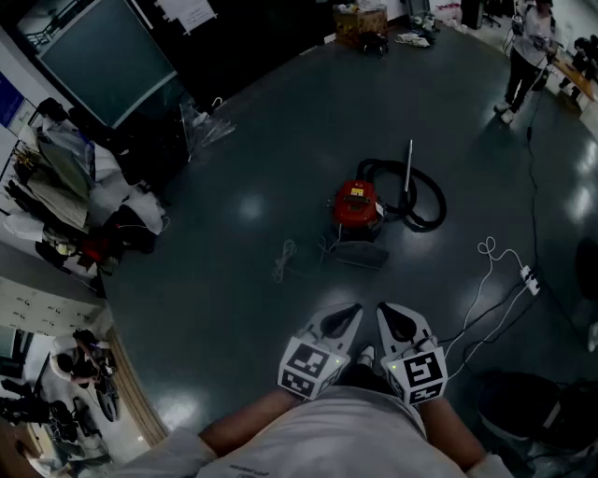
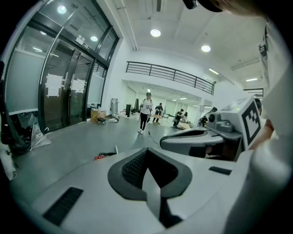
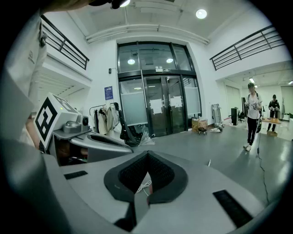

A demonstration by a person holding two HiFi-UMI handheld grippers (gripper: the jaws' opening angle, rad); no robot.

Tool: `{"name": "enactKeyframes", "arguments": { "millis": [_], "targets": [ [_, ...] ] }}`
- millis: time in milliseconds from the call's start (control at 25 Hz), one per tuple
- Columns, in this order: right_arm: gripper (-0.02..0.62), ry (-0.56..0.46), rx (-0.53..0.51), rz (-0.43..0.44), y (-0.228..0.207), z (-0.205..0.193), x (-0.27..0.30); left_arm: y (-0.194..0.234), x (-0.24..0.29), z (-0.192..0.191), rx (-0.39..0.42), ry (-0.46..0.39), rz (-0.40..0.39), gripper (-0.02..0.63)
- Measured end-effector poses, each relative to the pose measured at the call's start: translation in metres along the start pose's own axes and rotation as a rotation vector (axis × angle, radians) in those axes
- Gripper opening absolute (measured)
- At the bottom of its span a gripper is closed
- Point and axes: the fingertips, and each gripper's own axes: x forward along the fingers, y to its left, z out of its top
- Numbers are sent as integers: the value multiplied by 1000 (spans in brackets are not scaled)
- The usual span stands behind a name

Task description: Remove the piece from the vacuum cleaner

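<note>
A red vacuum cleaner (image 1: 358, 203) sits on the dark floor a few steps ahead. Its black hose (image 1: 422, 198) loops to the right, and a metal wand (image 1: 408, 166) stands up from the loop. A grey floor nozzle (image 1: 361, 253) lies just in front of the body. My left gripper (image 1: 349, 315) and right gripper (image 1: 391, 315) are side by side close to my body, well short of the vacuum, both shut with nothing in them. In the left gripper view only a red sliver of the vacuum (image 2: 99, 156) shows over the shut jaws of the left gripper (image 2: 147, 151). The right gripper (image 3: 147, 154) is shut too.
A loose white cord (image 1: 283, 260) lies left of the vacuum. A power strip (image 1: 529, 279) with white cable lies at the right. Clothes and bags (image 1: 65, 187) crowd the left wall. A person (image 1: 525, 51) stands far right; boxes (image 1: 360, 22) sit at the back.
</note>
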Motion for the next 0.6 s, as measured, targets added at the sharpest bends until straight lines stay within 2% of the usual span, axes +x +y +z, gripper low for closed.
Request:
{"name": "enactKeyframes", "arguments": {
  "millis": [360,600],
  "targets": [
    [15,-3,-1,24,-25,0,-2,-7,25,7,-4,-5,16,6],
    [17,-13,11,68,-40,0,12,10,43,5,20,12,33,6]
  ]
}}
